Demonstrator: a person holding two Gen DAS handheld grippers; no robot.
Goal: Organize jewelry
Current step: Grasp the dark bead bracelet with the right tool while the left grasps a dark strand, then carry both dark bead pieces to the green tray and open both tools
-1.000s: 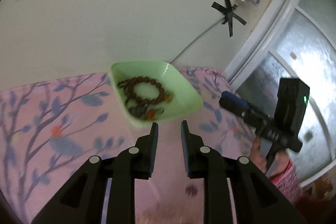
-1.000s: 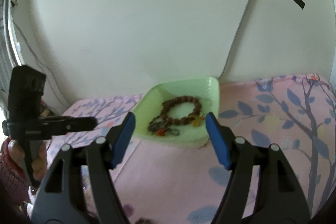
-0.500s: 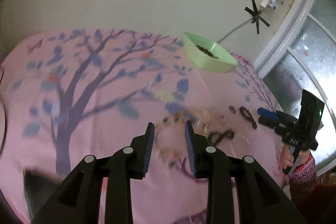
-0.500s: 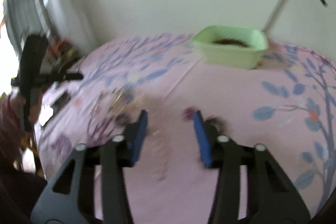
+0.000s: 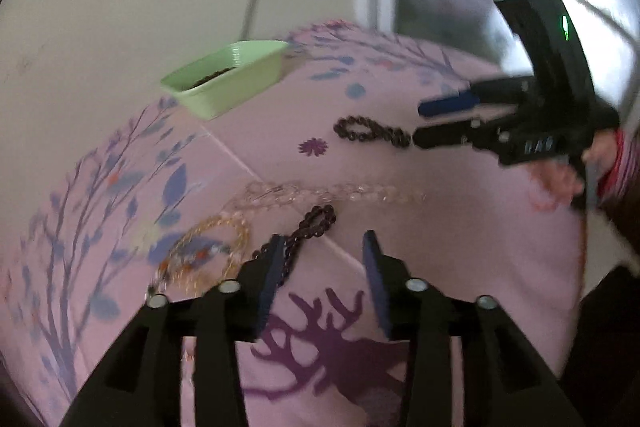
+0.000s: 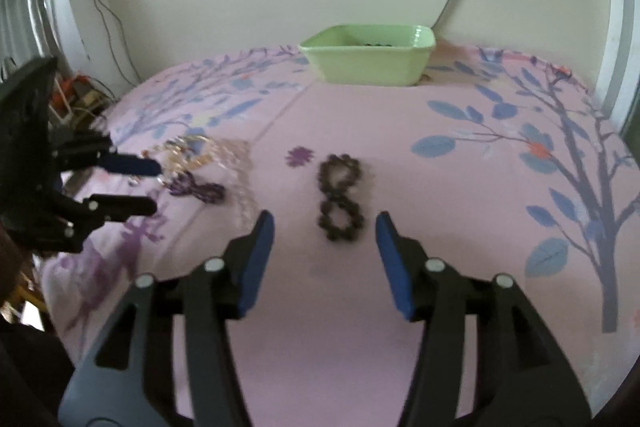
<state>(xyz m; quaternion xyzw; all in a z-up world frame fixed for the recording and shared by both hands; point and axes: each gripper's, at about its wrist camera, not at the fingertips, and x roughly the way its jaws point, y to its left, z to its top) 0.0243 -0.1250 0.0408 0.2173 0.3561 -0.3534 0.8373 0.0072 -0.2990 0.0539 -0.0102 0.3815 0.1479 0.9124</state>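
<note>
Pink tablecloth (image 6: 328,327), brown bead bracelet (image 6: 340,201) ahead of right hand-held gripper (image 6: 324,227), left hand-held gripper (image 5: 322,247), both opening, empty.

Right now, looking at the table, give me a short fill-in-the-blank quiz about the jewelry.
The bowl by the wall is ___. The dark bead bracelet ahead of the right claw is twisted into a figure ___. The tablecloth is mostly ___.
Missing words: green; eight; pink.
</note>
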